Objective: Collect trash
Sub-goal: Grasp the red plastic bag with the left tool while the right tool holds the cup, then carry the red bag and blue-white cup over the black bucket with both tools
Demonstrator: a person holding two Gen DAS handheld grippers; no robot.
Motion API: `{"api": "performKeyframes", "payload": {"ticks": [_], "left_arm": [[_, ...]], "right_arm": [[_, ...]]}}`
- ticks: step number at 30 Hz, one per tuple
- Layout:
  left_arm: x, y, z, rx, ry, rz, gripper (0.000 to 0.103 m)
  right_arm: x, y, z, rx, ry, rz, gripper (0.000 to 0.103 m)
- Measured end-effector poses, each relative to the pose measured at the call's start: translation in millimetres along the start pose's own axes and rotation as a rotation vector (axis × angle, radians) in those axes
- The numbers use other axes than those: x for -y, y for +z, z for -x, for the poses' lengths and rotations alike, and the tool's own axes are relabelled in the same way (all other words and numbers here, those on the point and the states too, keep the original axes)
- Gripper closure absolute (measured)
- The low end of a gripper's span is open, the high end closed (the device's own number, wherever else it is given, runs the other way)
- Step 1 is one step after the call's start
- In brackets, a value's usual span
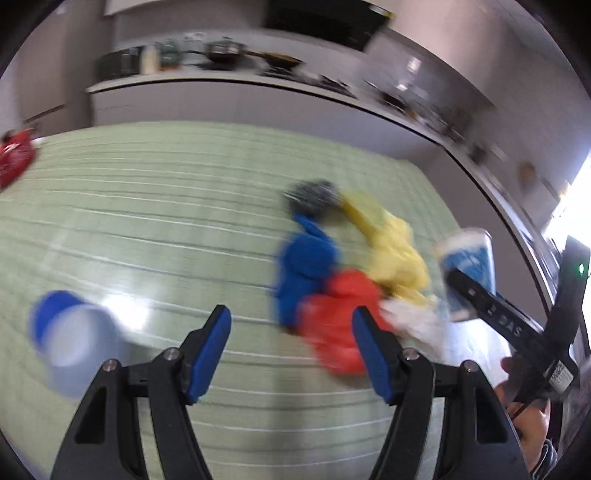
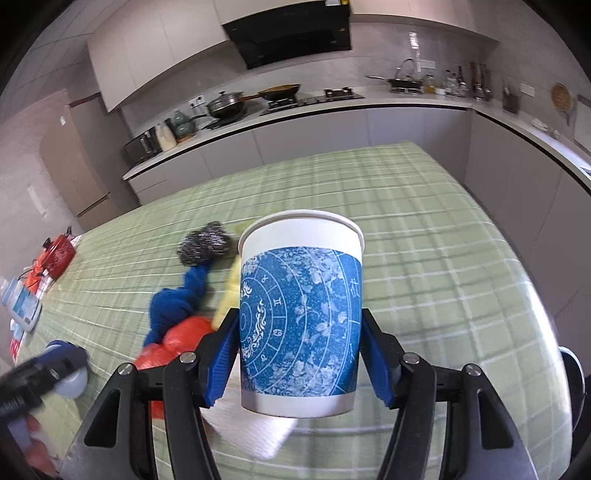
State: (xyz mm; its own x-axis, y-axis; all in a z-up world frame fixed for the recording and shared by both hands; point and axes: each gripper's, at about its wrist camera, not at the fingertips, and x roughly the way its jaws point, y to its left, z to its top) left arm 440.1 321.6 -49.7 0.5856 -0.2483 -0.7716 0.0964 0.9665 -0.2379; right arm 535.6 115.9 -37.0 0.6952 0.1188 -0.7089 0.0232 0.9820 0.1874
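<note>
The right gripper (image 2: 299,354) clamps the blue-patterned paper cup (image 2: 301,314) upright above the green tablecloth (image 2: 424,229); the left gripper (image 1: 291,350) hangs open and empty. Beyond lie a blue cup (image 1: 70,339) on its side, bunched coloured bags (image 1: 332,280) and a steel scourer (image 2: 205,245): most of the collecting looks undone.

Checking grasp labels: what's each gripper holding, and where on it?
Right gripper clamps the paper cup upright by opposite sides of its lower body. Left gripper is open, holding nothing.

A green checked tabletop (image 2: 424,206) stood in a kitchen. Behind it ran a pale counter (image 2: 406,101) with pans, under a black range hood (image 2: 291,35) and light cabinets (image 2: 155,55). Bright daylight entered right.
</note>
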Motion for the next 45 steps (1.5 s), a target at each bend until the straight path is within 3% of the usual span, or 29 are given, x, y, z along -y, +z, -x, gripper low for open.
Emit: {"api": "performKeyframes", "payload": {"ticks": [3,7,9,13,15,22,25,29,31,36,39,45], "left_arm": [[31.5,-0.7,-24.3,-0.037,0.000,-0.073,0.034],[44.2,-2.7,-53.6,-0.071,0.042,-0.109,0.036],[39.3,-5.9,-60.0,-0.088,0.011,-0.079,0.063],[40.5,-11.1,-56.0,-0.076,0.002,-0.077,0.074],[41.0,-12.2,-49.4,-0.052,-0.002,-0.060,0.082],[41.6,-8.8,-2.1,0.102,0.029,0.052,0.084],[56.4,-7.3,14.6,0.131,0.005,0.048,0.084],[110.4,-6.0,22.3,0.116,-0.113,-0.056,0.084],[140.7,-10.0,15.7,0.088,-0.200,-0.117,0.084],[233.6,-39.4,-5.0,-0.035,-0.366,-0.239,0.084],[290.4,-58.7,-14.6,-0.098,-0.416,-0.291,0.084],[408.3,-99.7,-56.6,-0.186,-0.396,-0.350,0.084]], "right_arm": [[12.8,-3.7,2.9,-0.009,-0.018,-0.018,0.039],[26.0,-7.5,6.7,-0.014,-0.029,-0.029,0.039],[30.3,-8.1,6.7,-0.017,-0.029,-0.032,0.039],[43.2,-12.6,2.3,-0.045,-0.010,-0.040,0.039],[48.9,-13.9,1.4,-0.053,0.008,-0.049,0.040],[81.3,-11.6,32.8,0.013,0.042,-0.046,0.041],[105.6,-12.2,53.3,0.041,0.019,-0.074,0.041],[145.2,-25.5,87.5,0.078,-0.063,-0.145,0.041],[174.6,-39.7,111.5,0.094,-0.153,-0.200,0.041],[252.7,-77.9,157.1,0.066,-0.293,-0.320,0.041],[301.8,-99.4,174.3,0.058,-0.340,-0.376,0.041],[399.8,-134.3,169.5,-0.018,-0.329,-0.416,0.041]]}}
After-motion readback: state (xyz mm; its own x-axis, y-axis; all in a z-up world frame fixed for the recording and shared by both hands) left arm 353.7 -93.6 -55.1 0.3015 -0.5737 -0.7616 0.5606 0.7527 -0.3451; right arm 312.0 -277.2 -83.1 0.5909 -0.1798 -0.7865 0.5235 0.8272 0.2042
